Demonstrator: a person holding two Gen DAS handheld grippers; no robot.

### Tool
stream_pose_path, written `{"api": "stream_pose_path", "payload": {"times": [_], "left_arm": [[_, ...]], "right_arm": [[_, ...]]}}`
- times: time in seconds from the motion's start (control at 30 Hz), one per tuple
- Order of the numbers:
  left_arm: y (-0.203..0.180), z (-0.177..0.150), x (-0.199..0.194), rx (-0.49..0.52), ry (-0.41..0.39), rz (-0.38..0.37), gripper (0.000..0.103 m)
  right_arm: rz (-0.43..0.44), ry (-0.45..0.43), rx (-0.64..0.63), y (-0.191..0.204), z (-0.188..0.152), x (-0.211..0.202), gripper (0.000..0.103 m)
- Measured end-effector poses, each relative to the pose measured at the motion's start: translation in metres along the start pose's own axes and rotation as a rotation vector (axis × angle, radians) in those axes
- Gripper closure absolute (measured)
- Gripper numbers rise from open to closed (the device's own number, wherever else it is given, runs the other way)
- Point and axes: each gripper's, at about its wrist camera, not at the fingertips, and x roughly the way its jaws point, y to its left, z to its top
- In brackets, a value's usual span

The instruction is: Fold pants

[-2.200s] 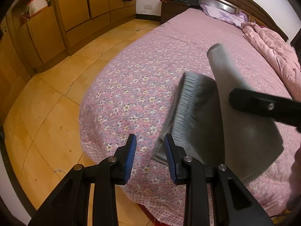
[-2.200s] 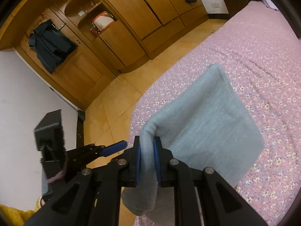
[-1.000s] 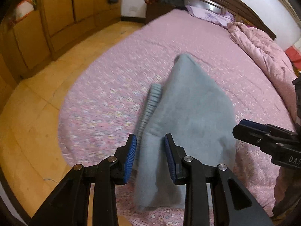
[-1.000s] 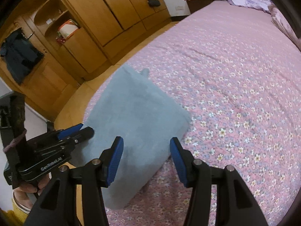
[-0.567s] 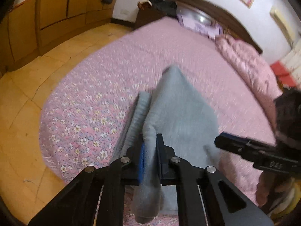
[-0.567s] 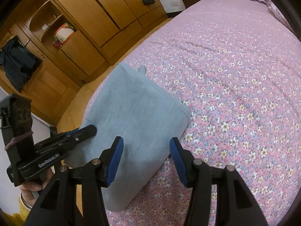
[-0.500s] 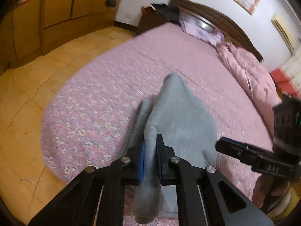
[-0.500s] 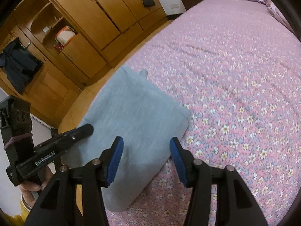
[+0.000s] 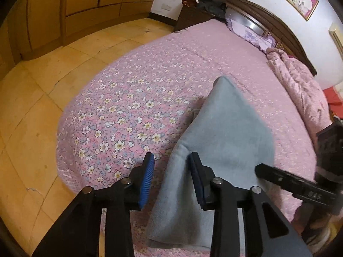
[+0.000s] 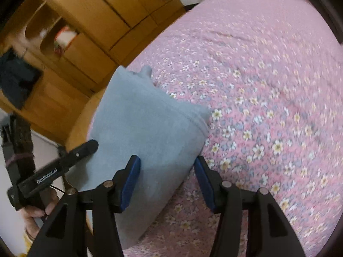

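My left claw (image 9: 171, 177) is opening, the near edge of the folded grey fleece pants (image 9: 223, 137) between its blue pads, unpinched. My right claw (image 10: 166, 182) stands open over the pants' nearer corner, gripping nothing. The pants lie at the foot edge of the pink floral bedspread (image 9: 150, 81); wide bare bedspread stretches beyond, tan tiled floor (image 9: 42, 85) alongside.

Folded grey pants (image 9: 227, 128) lie on the floral-sheeted bed (image 9: 128, 98).

Two wrist fisheyes, close over the bed's foot
Both look steeply down along their fingers; each sees the folded grey pants (image 9: 225, 132) (image 10: 145, 128) and the other's gripper
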Motion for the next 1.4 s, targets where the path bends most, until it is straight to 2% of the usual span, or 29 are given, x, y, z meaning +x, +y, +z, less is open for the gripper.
{"api": "stream_pose_path", "payload": {"times": [0.13, 0.27, 0.33, 0.4, 0.47, 0.73, 0.87, 1.0, 1.07, 1.1, 1.2, 1.4], "left_arm": [[-0.004, 0.009, -0.010, 0.029, 0.002, -0.043, 0.075], [-0.007, 0.015, -0.009, 0.054, 0.039, -0.086, 0.075], [-0.009, 0.017, -0.005, 0.069, 0.060, -0.075, 0.074], [-0.009, 0.018, 0.003, 0.091, 0.085, -0.027, 0.075], [-0.010, 0.018, 0.009, 0.104, 0.103, -0.022, 0.074], [0.000, 0.020, 0.025, 0.089, 0.137, -0.147, 0.074], [0.001, 0.021, 0.042, 0.061, 0.196, -0.241, 0.072], [0.001, 0.022, 0.048, 0.051, 0.193, -0.285, 0.071], [0.002, 0.022, 0.046, 0.040, 0.180, -0.297, 0.077], [0.001, 0.023, 0.046, 0.039, 0.174, -0.298, 0.078], [0.000, 0.019, 0.037, 0.038, 0.149, -0.288, 0.081], [-0.017, 0.011, 0.021, 0.031, 0.122, -0.312, 0.083]], "right_arm": [[0.019, -0.003, 0.045, -0.005, -0.003, -0.012, 0.047], [0.069, 0.017, 0.084, -0.006, -0.013, -0.022, 0.047], [0.095, 0.034, 0.106, -0.007, -0.020, -0.021, 0.047], [0.117, 0.060, 0.120, -0.007, -0.026, -0.015, 0.047], [0.120, 0.081, 0.115, -0.005, -0.028, -0.006, 0.047], [0.146, 0.063, 0.101, 0.006, -0.017, 0.023, 0.044], [0.159, 0.037, 0.092, 0.005, -0.014, 0.029, 0.043], [0.166, 0.019, 0.082, 0.008, -0.011, 0.032, 0.041], [0.167, 0.014, 0.075, 0.015, -0.007, 0.033, 0.047], [0.163, 0.012, 0.068, 0.015, -0.007, 0.032, 0.058], [0.195, 0.013, 0.068, 0.019, -0.002, 0.026, 0.070], [0.258, -0.008, 0.056, 0.018, 0.006, 0.000, 0.074]]}}
